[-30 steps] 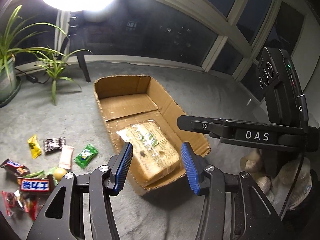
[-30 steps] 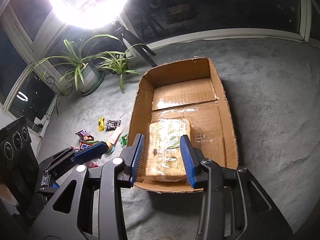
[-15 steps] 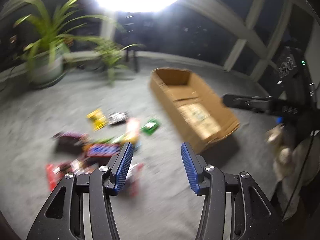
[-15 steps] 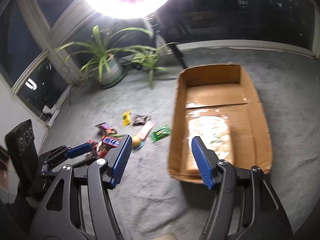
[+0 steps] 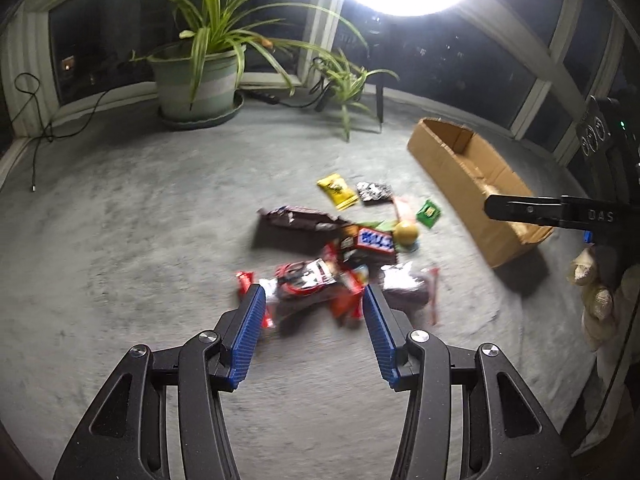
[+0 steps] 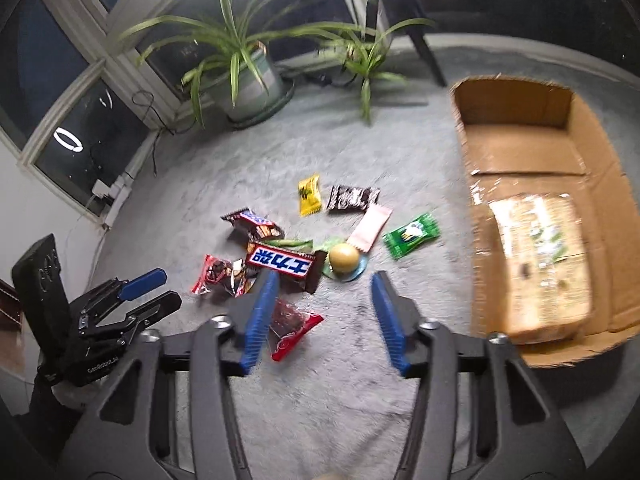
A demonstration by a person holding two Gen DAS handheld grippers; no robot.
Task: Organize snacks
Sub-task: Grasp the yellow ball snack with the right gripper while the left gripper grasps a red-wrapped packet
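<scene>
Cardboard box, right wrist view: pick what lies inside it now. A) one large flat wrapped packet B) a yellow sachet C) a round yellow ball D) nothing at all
A: the cardboard box holds only one large flat wrapped packet; the small snacks lie outside on the carpet.

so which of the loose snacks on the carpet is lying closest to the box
The green packet: it lies at the box-side edge of the scatter, nearer the cardboard box than the pink packet beside it.

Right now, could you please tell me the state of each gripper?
Left gripper: open, holding nothing, above the snack pile.
Right gripper: open, holding nothing; its jaws have just been closing.
</scene>
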